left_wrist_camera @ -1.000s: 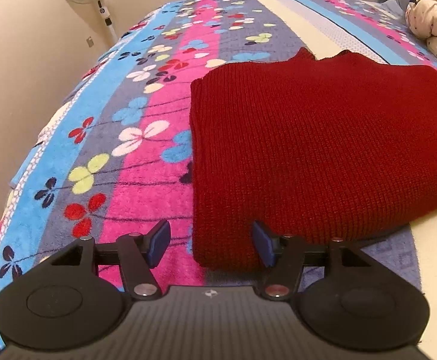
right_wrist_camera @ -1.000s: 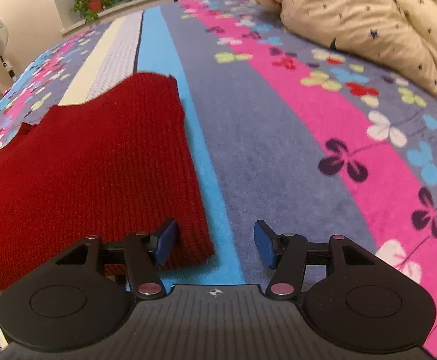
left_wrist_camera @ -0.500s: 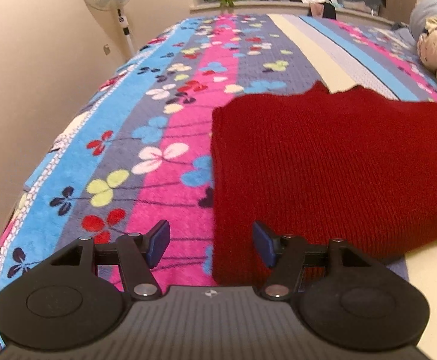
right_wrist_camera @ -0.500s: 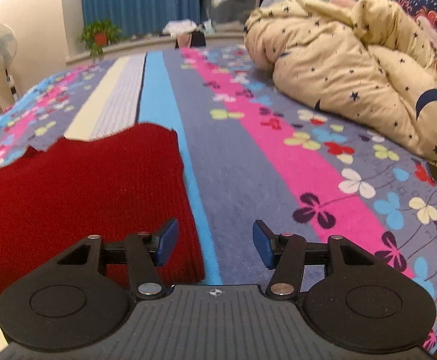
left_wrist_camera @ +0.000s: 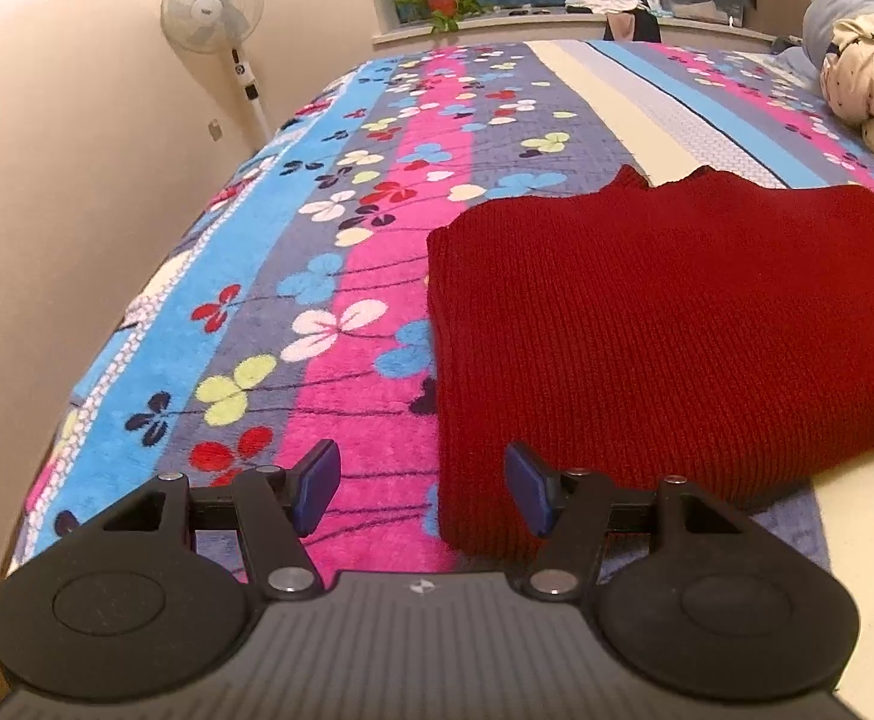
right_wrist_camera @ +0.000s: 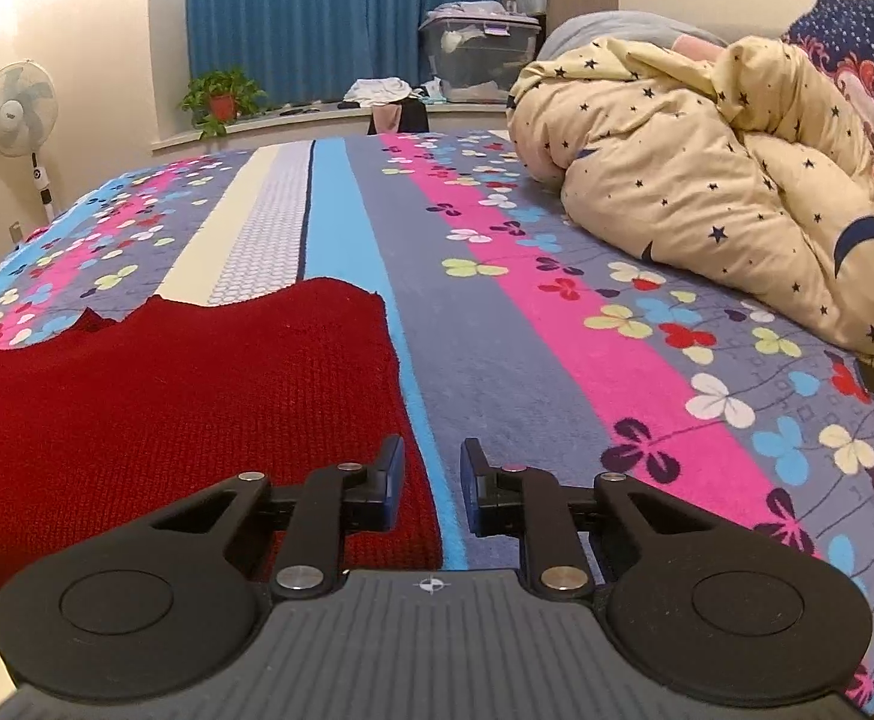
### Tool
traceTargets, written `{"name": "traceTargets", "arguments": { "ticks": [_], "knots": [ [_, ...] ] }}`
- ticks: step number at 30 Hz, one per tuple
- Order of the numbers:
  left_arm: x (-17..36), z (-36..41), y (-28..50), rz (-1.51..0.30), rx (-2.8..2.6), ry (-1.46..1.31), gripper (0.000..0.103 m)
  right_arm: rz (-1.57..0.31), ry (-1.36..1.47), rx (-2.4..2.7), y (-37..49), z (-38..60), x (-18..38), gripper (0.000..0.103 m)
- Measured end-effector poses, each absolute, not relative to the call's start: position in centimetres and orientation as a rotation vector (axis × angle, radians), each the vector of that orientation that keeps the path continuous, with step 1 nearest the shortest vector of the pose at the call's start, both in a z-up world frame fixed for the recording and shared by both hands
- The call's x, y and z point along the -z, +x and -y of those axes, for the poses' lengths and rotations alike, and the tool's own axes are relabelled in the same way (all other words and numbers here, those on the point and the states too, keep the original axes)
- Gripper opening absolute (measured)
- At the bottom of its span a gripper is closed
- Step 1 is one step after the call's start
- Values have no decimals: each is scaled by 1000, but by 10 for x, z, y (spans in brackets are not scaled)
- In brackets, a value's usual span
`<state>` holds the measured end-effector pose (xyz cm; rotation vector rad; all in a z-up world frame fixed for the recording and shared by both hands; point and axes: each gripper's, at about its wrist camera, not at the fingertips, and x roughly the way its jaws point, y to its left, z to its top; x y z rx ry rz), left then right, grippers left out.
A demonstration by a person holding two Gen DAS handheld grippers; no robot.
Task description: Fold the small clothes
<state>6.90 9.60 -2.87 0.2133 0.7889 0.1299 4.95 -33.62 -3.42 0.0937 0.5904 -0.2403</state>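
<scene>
- Red knit sweater (left_wrist_camera: 664, 336) folded into a chunky rectangle, ribbed texture, small notch along the far edge; also seen from the other side (right_wrist_camera: 173, 420).
- Lying flat on the bed (left_wrist_camera: 377, 276), on a striped floral blanket in pink, blue, grey and cream, near the bed's near edge.
- No readable writing anywhere; only a small round emblem on each gripper body, plus a dot of a logo on the standing fan (left_wrist_camera: 212, 6), too small to make out.
- Left hand-held gripper (left_wrist_camera: 422, 483) spread wide, nothing between the blue pads, hovering low at the sweater's near left corner; right pad over the red knit, left pad over pink blanket. Can't tell whether the pad touches the fabric.
- Right hand-held gripper (right_wrist_camera: 432, 492) at a narrow gap, not holding anything, level and low at the sweater's near right corner; left pad over the sweater's edge, right pad over grey blanket.
- Background stuff: star-print duvet (right_wrist_camera: 706, 204) bunched up on the bed's right side, potted plant (right_wrist_camera: 221, 99) on the window ledge, blue curtain (right_wrist_camera: 299, 18), storage bin (right_wrist_camera: 478, 54).
</scene>
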Motion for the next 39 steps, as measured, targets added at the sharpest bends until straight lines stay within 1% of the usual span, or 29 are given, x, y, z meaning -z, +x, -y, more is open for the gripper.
{"name": "traceTargets", "arguments": {
  "ticks": [10, 11, 12, 14, 24, 30, 34, 39],
  "knots": [
    [21, -92, 52, -757, -141, 205, 67, -571, 62, 214, 48, 328, 33, 21],
    [20, -92, 51, -754, -141, 207, 67, -568, 58, 212, 47, 328, 33, 19],
    [19, -92, 49, -753, -139, 206, 67, -566, 55, 209, 47, 327, 32, 14],
    [19, -91, 47, -754, -136, 202, 67, -565, 51, 203, 48, 325, 32, 11],
    [33, -91, 44, -836, -79, 72, 67, -590, 109, 160, 54, 326, 31, 11],
    [45, -72, 46, -831, -105, 149, 67, -655, 61, 144, 64, 324, 42, 11],
    [47, -64, 47, -828, -129, 158, 67, -695, 81, 144, 67, 332, 49, 11],
    [46, -60, 48, -825, -175, 173, 67, -703, 88, 122, 65, 341, 48, 12]
  ]
}}
